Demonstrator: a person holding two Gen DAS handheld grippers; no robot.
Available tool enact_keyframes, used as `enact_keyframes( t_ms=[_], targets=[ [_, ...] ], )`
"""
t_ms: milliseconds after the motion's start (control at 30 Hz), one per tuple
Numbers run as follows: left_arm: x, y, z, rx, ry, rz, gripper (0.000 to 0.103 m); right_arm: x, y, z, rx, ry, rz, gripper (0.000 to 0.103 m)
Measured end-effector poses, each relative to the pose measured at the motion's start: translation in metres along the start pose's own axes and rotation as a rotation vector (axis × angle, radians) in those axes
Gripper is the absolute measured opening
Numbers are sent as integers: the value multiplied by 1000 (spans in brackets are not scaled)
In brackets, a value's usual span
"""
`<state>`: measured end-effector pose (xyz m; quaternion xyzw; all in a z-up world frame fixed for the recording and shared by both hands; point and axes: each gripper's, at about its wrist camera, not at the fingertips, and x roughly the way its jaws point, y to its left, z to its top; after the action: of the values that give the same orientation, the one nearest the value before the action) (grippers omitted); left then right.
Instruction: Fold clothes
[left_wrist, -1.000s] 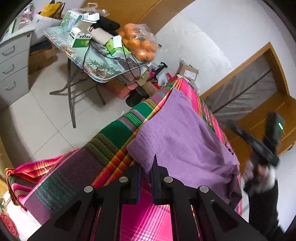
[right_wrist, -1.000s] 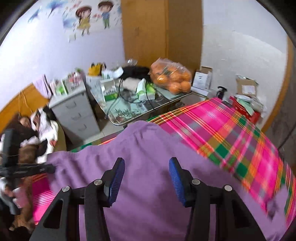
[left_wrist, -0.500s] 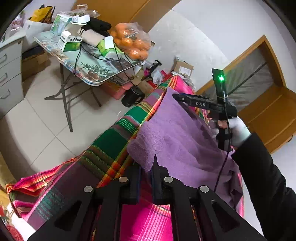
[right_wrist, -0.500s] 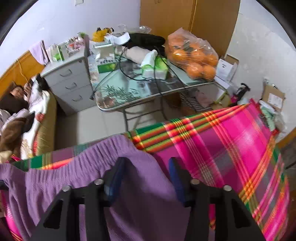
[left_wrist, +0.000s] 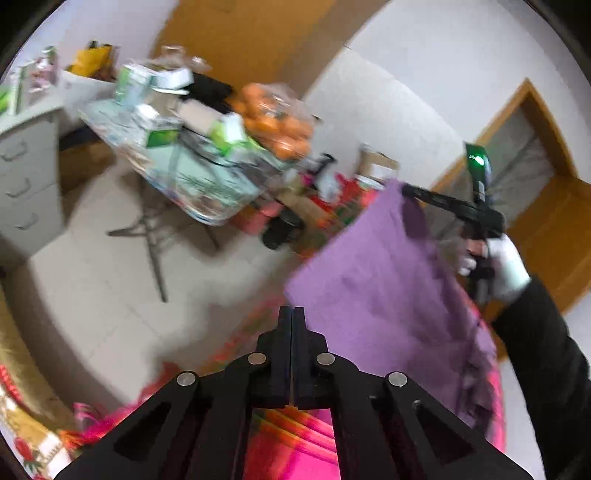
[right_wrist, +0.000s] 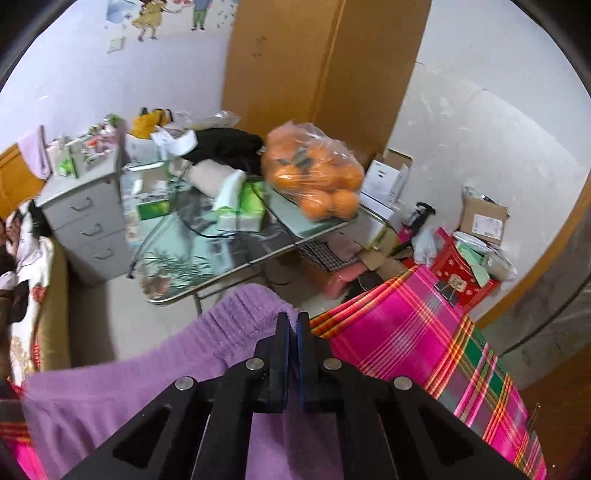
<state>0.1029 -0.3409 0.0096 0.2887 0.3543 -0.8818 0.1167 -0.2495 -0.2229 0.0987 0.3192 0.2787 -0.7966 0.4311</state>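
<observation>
A purple garment (left_wrist: 384, 295) hangs lifted above the pink plaid cloth (left_wrist: 291, 435), stretched between both grippers. My left gripper (left_wrist: 292, 314) is shut on one corner of it. My right gripper (right_wrist: 292, 325) is shut on the ribbed purple edge (right_wrist: 236, 317). In the left wrist view the right gripper (left_wrist: 410, 192) pinches the far top corner, held by a white-gloved hand (left_wrist: 506, 266). The left wrist view is blurred by motion.
A glass table (right_wrist: 221, 251) with boxes, cables and a bag of oranges (right_wrist: 314, 181) stands beyond the plaid cloth (right_wrist: 406, 332). A grey drawer unit (right_wrist: 88, 225) is at the left. Boxes and a red crate (right_wrist: 461, 280) lie on the floor by the wall.
My right gripper has closed on the purple garment's edge. Both grippers have risen, lifting the garment off the plaid cloth and spreading it between them.
</observation>
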Motion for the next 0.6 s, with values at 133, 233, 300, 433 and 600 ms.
enact_keyframes(
  t_ms=[133, 233, 300, 433, 600],
  targets=[
    [10, 10, 6, -44, 35, -37, 1, 29, 3, 0, -3, 49, -3, 4],
    [27, 12, 3, -105, 83, -54, 15, 51, -6, -13, 25, 106, -21, 6],
    [37, 12, 2, -141, 109, -69, 28, 52, -14, -18, 44, 114, -13, 12],
    [49, 6, 2, -162, 113, -74, 43, 47, -25, -25, 56, 114, 32, 30],
    [73, -1, 7, -163, 148, -76, 42, 53, -18, -34, 15, 162, 39, 30]
  ],
)
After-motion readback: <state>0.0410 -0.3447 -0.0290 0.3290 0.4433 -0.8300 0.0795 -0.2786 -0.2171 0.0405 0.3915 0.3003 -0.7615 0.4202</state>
